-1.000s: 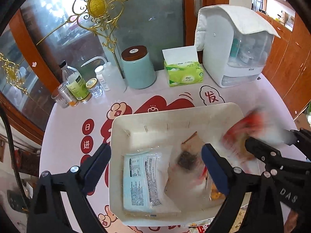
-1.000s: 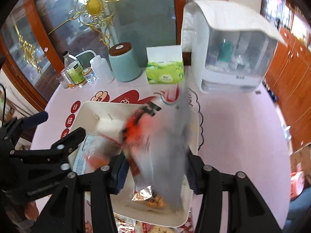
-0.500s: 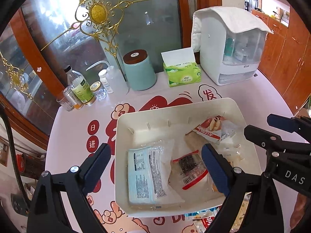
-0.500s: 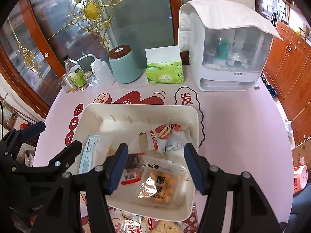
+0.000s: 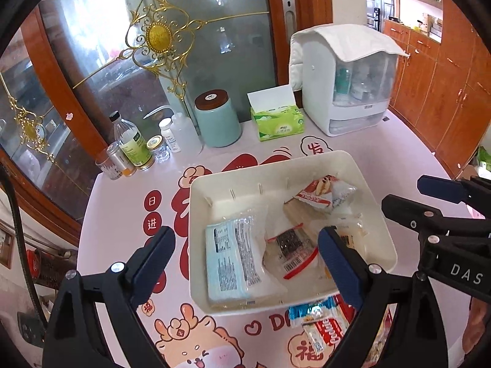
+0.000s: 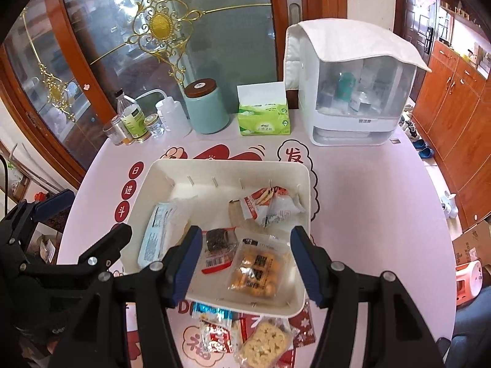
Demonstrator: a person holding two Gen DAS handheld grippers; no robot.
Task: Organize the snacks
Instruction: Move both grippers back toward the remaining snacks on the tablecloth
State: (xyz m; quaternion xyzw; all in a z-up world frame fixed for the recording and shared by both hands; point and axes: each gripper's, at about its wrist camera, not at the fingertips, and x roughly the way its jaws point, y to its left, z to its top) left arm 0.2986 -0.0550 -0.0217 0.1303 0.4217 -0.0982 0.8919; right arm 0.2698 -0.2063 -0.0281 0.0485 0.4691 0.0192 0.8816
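A white bin (image 6: pixel 303 184) sits on a pink table (image 6: pixel 368 202) and already holds several snack packets: a blue-white pack (image 6: pixel 156 233), a dark bar (image 6: pixel 218 239), a biscuit bag (image 6: pixel 257 268) and a red-white packet (image 6: pixel 270 204). A few loose snacks (image 6: pixel 245 331) lie on the table just beside the bin's near edge, so the sorting looks mostly done but not finished. The left gripper (image 5: pixel 245 257) and right gripper (image 6: pixel 245 260) both hover above the bin, jaws spread wide and holding nothing.
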